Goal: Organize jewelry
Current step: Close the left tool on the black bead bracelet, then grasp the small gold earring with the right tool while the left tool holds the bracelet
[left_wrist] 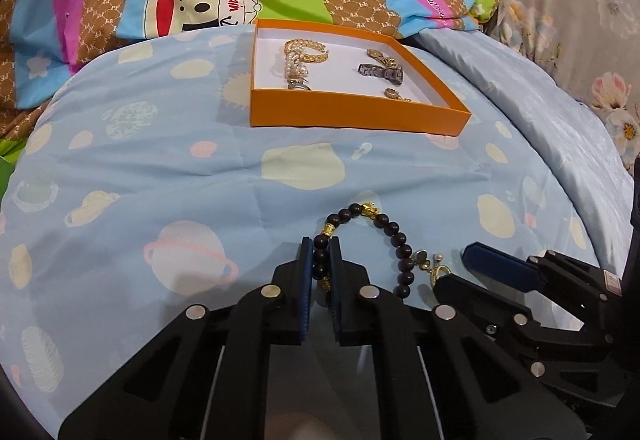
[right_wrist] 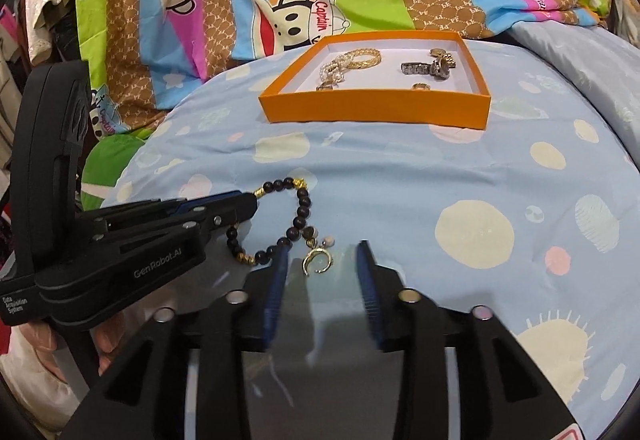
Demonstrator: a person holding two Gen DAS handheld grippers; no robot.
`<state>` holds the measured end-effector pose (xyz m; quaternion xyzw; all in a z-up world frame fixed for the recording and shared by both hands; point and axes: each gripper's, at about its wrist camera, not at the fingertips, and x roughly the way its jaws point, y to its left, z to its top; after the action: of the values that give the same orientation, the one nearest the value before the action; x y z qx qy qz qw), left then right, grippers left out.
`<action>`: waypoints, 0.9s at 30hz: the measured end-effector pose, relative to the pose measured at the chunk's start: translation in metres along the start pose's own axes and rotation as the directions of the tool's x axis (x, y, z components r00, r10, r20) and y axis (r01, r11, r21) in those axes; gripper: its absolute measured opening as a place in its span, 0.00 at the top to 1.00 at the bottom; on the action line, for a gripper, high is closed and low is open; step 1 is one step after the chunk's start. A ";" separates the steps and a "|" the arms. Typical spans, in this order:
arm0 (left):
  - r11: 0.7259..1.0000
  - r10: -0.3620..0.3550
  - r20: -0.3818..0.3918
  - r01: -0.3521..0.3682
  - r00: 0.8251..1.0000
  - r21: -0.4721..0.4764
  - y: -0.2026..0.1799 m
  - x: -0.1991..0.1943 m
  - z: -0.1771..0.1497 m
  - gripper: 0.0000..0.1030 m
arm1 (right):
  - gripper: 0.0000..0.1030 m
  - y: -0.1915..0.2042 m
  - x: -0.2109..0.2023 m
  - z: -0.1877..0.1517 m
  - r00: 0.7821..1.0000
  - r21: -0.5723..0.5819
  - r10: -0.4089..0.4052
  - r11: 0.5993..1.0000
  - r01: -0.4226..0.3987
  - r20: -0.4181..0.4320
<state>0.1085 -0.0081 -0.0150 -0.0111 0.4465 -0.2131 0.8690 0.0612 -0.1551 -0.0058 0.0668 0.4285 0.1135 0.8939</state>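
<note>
Jaws: left gripper (left_wrist: 321,240) clenched on beaded bracelet (left_wrist: 384,224), lift slowly clear of the gold earring (right_wrist: 316,260) lying between released right gripper (right_wrist: 324,246) pads.

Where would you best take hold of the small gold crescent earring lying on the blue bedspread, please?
Probably across the curved gold band of the crescent earring, coming down from above with the right hand-held gripper, whose jaws already stand open around it. It lies flat, so only its thin arc offers edges; keep clear of the dark bead bracelet beside it.
</note>
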 end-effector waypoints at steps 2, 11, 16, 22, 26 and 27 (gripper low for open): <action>1.000 -0.012 0.007 0.012 1.000 -0.009 0.001 -0.003 0.000 0.93 | 0.62 0.002 0.004 0.001 1.000 -0.008 -0.011 1.000 0.011 -0.013; 0.999 -0.010 0.044 0.012 0.999 -0.038 0.009 -0.016 0.001 0.93 | 0.87 0.003 0.008 0.002 0.997 -0.035 -0.069 0.997 0.068 -0.023; 0.999 0.002 0.028 -0.001 1.000 -0.048 0.015 -0.013 0.001 0.93 | 0.87 0.000 0.004 0.002 0.997 -0.019 -0.083 0.996 0.083 -0.006; 0.999 -0.016 0.043 0.018 0.999 -0.045 0.013 -0.017 0.001 0.93 | 0.87 -0.010 -0.009 0.006 0.994 0.018 -0.098 0.995 0.097 0.046; 0.999 -0.037 0.064 0.039 0.997 -0.028 0.006 -0.028 0.004 0.93 | 0.87 -0.014 -0.023 0.013 0.991 0.033 -0.103 0.994 0.100 0.088; 0.999 -0.042 0.071 0.044 0.997 -0.021 0.004 -0.032 0.004 0.93 | 0.87 -0.015 -0.026 0.015 0.990 0.033 -0.103 0.994 0.100 0.095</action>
<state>0.0970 0.0067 0.0112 -0.0381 0.4175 -0.2262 0.8792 0.0594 -0.1767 0.0204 0.0631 0.3892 0.0585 0.9171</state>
